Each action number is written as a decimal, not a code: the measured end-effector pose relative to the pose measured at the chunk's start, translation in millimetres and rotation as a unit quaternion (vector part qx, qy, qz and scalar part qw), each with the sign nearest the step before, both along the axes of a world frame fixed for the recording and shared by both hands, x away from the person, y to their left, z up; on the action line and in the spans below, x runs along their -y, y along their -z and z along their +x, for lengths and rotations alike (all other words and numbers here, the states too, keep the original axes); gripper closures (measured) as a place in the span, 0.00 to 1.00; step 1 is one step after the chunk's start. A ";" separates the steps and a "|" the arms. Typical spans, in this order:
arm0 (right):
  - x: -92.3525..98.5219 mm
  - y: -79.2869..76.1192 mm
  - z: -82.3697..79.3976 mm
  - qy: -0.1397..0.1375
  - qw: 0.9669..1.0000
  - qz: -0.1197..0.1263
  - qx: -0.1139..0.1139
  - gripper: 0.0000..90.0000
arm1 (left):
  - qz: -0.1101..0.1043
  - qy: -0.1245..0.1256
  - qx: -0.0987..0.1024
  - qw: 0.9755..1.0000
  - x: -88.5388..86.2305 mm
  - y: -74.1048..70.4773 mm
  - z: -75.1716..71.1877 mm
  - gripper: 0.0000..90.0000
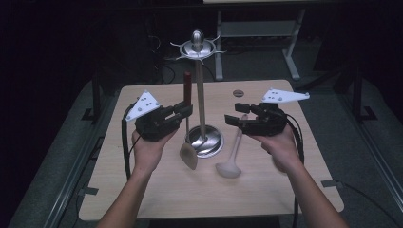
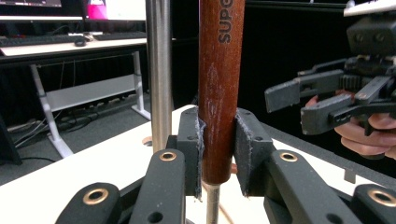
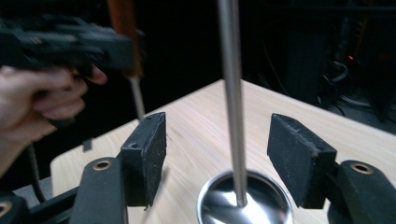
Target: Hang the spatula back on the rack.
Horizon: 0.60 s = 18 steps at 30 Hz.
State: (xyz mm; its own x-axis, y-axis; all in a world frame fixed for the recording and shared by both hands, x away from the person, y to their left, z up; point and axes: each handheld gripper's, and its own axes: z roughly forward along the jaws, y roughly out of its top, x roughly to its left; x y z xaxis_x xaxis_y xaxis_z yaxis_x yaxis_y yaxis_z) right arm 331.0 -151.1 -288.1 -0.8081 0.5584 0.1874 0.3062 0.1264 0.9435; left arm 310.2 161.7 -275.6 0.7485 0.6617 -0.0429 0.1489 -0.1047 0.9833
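A steel utensil stand (image 1: 200, 95) with a round base (image 1: 211, 142) and a hooked top (image 1: 197, 47) rises from the middle of the wooden table (image 1: 157, 194). My left gripper (image 1: 186, 110) is shut on the red-brown wooden handle of a spoon (image 1: 187, 85), held upright just left of the pole, its bowl hanging near the base. In the left gripper view both pads press the handle (image 2: 220, 70), with the pole (image 2: 159, 70) behind. My right gripper (image 1: 236, 114) hovers open right of the pole, above a white ladle (image 1: 229, 166) lying on the table. Its pads (image 3: 142, 154) stand wide apart, the pole (image 3: 232, 93) beyond them.
A small round grommet (image 1: 238, 93) sits in the tabletop behind the stand. White desk legs (image 1: 291, 47) stand on the floor past the far edge. Bare wood lies along the table's front and at both sides.
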 end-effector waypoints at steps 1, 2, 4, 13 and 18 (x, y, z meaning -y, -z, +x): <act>0.0 0.0 0.0 0.000 1.000 0.000 0.000 0.42 | 0.000 0.000 0.000 1.000 0.0 0.0 0.0 0.82; -7.8 -6.9 1.6 -0.009 1.000 0.005 0.006 0.43 | 0.002 -0.002 0.003 1.000 0.8 -0.9 0.0 0.82; -13.3 -12.2 2.4 -0.016 1.000 0.008 0.011 0.44 | 0.002 -0.002 0.007 1.000 1.4 -1.6 -0.9 0.82; -40.1 -34.0 3.6 -0.050 0.998 0.020 0.032 0.48 | -0.001 -0.010 0.016 1.000 7.2 -3.2 -3.4 0.82; -55.3 -44.9 2.7 -0.068 0.997 0.021 0.037 0.50 | -0.001 -0.011 0.020 1.000 10.4 -4.3 -4.6 0.82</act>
